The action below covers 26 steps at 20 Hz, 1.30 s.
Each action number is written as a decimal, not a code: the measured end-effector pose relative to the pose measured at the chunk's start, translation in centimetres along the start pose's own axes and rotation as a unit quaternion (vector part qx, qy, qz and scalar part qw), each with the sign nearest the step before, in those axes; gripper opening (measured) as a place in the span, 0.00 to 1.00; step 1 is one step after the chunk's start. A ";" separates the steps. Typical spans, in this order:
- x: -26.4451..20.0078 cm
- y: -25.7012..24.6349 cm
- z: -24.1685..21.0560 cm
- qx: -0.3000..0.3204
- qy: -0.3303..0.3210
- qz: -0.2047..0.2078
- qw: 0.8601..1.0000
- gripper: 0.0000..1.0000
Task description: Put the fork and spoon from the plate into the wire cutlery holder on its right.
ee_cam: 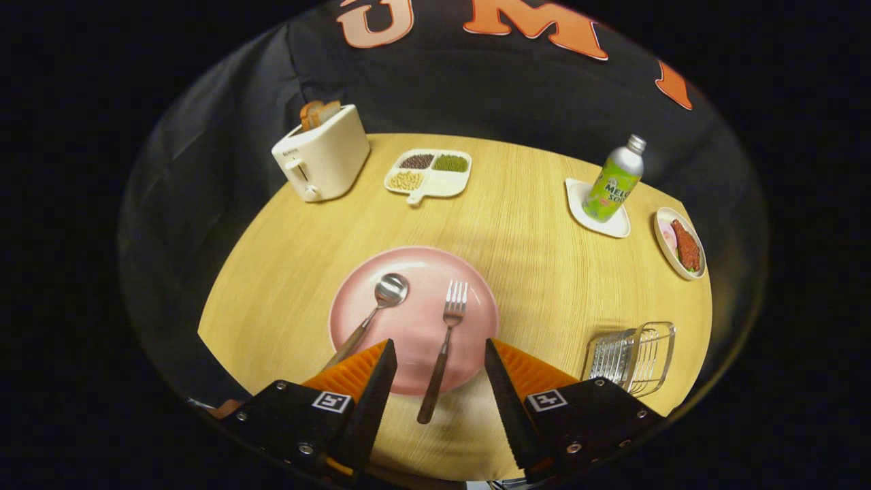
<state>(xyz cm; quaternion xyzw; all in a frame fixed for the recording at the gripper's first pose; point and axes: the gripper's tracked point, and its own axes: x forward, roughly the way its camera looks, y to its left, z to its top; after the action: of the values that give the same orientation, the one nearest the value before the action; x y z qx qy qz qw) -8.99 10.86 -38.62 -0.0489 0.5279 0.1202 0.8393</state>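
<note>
Above the plate (415, 320), tool (439, 350) spread wide, fingers either side of the fork (444, 340) handle.

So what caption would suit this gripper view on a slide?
Open gripper hovers over the fork beside a spoon on a pink plate, wire cutlery holder waiting right.

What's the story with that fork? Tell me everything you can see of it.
The fork has a shiny metal head with four tines and a slim brown handle that looks wooden. It lies flat on the pink plate, tines pointing away, right of the spoon and apart from it. Its handle end overhangs the rim toward the open gripper, between the fingers, untouched.
</note>
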 end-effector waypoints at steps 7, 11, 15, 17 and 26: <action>3.7 0.2 -3.0 0.001 0.058 -0.016 0.998 0.56; 5.4 0.8 -4.0 0.021 0.091 -0.012 0.996 0.34; 6.3 1.0 -4.3 0.028 0.104 -0.018 0.994 0.15; 6.5 1.1 -4.1 0.029 0.098 -0.017 0.995 0.09; 2.2 -0.4 0.1 0.061 0.012 -0.004 0.998 0.04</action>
<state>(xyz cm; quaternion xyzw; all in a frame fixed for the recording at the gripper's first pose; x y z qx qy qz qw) -7.85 10.84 -40.59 -0.0016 0.5438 0.0839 0.8350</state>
